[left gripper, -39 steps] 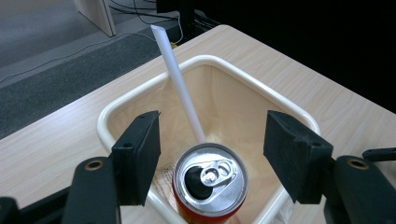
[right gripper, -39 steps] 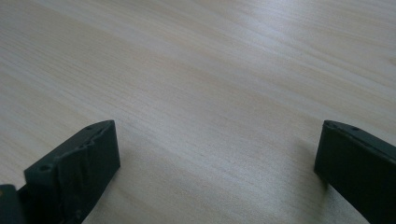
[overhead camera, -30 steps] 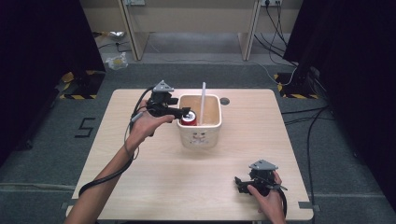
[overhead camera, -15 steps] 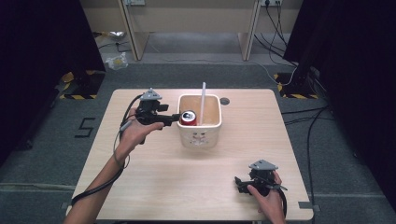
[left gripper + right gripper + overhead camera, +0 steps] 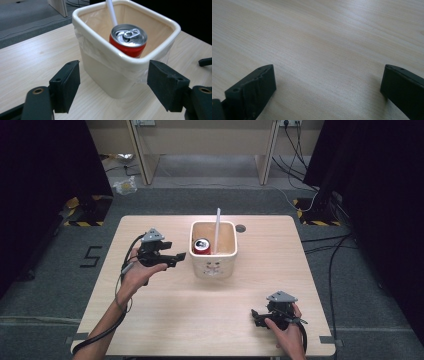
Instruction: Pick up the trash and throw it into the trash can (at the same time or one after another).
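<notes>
Your red can (image 5: pixel 202 245) already stands inside the cream bin (image 5: pixel 213 268), at its 9 o'clock corner. Your left gripper (image 5: pixel 176 258), jaws just opened wide and empty, sits beside it; the right gripper (image 5: pixel 256 317) rests open.

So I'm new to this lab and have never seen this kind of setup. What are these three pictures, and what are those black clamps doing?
No robot here: a person holds a two-jaw tool in each hand. The high view looks down on the pale wooden table. The other two pictures come from cameras riding on each tool, looking along its black jaws.

On the table stands a cream square plastic bin with a clear liner. Inside it are a red drink can with a silver top and a white stick leaning on the wall.

The left gripper sits beside the bin, its jaws just opened, with nothing between them. The right gripper rests near the table's front edge, open and empty too.
</notes>
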`<state>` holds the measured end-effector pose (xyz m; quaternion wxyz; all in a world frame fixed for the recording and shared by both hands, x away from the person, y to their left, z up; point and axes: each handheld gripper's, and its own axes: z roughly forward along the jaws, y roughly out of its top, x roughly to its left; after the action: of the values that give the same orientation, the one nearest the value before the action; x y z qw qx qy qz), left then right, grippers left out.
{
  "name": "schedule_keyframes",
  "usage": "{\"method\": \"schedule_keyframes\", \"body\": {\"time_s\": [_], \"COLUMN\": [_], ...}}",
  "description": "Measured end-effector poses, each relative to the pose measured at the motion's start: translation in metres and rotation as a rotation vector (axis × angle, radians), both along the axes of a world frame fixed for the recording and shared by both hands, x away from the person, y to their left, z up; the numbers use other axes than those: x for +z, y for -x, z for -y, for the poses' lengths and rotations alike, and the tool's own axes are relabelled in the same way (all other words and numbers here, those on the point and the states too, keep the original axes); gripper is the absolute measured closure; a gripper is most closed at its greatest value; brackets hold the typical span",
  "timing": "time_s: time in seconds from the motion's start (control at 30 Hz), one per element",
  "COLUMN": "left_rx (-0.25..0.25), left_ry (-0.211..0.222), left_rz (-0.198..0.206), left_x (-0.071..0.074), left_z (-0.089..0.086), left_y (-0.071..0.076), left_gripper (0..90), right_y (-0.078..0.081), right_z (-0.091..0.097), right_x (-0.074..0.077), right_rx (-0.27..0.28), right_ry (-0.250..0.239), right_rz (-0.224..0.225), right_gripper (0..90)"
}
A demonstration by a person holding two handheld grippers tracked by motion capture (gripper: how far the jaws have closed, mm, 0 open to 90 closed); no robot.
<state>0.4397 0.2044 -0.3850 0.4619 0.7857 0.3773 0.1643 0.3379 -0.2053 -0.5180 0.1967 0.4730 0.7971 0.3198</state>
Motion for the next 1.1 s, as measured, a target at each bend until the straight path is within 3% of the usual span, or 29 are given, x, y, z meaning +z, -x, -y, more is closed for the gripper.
{"method": "schedule_keyframes", "body": {"time_s": [0.2,1.1], "left_rx": [0.009,-0.004], "left_ry": [-0.002,0.000], "left_rz": [0.003,0.027], "left_x": [-0.011,-0.037], "left_z": [-0.002,-0.016], "left_y": [0.008,0.039], "left_gripper": [21.7,21.4], "right_y": [0.000,0.000], "right_z": [0.000,0.000], "right_x": [0.000,0.000], "right_rx": [-0.001,-0.002], "right_ry": [0.000,-0.001], "right_rz": [0.000,-0.001], "right_gripper": [0.2,0.1]}}
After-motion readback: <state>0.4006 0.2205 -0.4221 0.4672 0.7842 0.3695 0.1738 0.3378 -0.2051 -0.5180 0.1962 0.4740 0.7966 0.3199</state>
